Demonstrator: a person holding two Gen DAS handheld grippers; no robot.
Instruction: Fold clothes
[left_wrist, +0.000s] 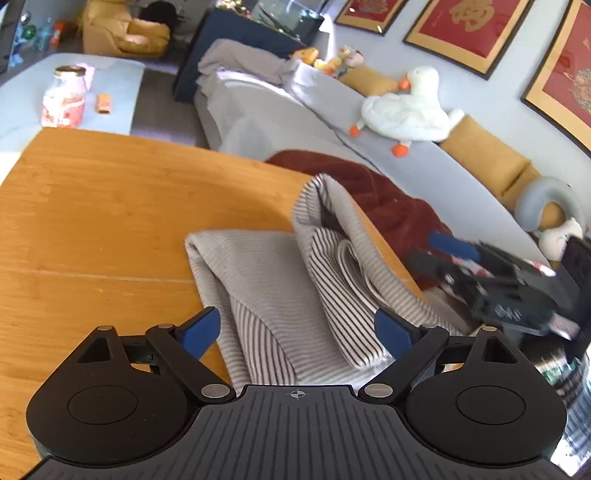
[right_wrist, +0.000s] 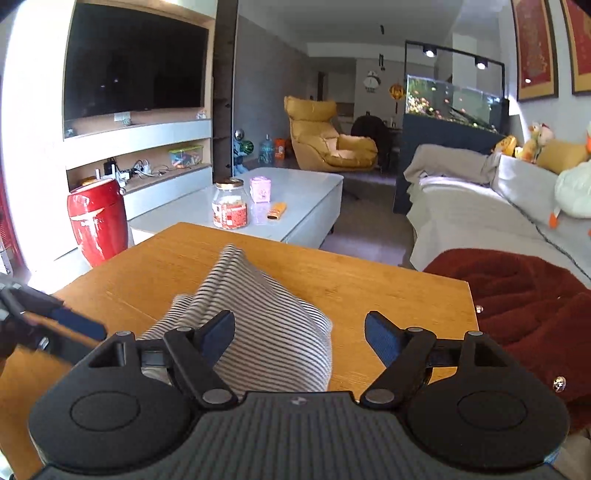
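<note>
A grey-and-white striped garment (left_wrist: 295, 280) lies bunched and partly folded near the right edge of the wooden table (left_wrist: 92, 221). My left gripper (left_wrist: 297, 332) hovers over its near end, open, nothing between the blue pads. In the left wrist view the right gripper (left_wrist: 454, 254) appears blurred off the table's right side. In the right wrist view the striped garment (right_wrist: 258, 317) heaps up just ahead of my right gripper (right_wrist: 299, 336), which is open and empty, its left finger (right_wrist: 218, 336) over the cloth. The left gripper's blue tip (right_wrist: 77, 323) shows at far left.
A dark red fleece garment (right_wrist: 524, 306) lies on the grey sofa (left_wrist: 295, 122) beside the table. A low white coffee table (right_wrist: 295, 199) beyond holds a jar (right_wrist: 229, 203), a pink box and an orange packet. A red drum (right_wrist: 98, 218) stands at left.
</note>
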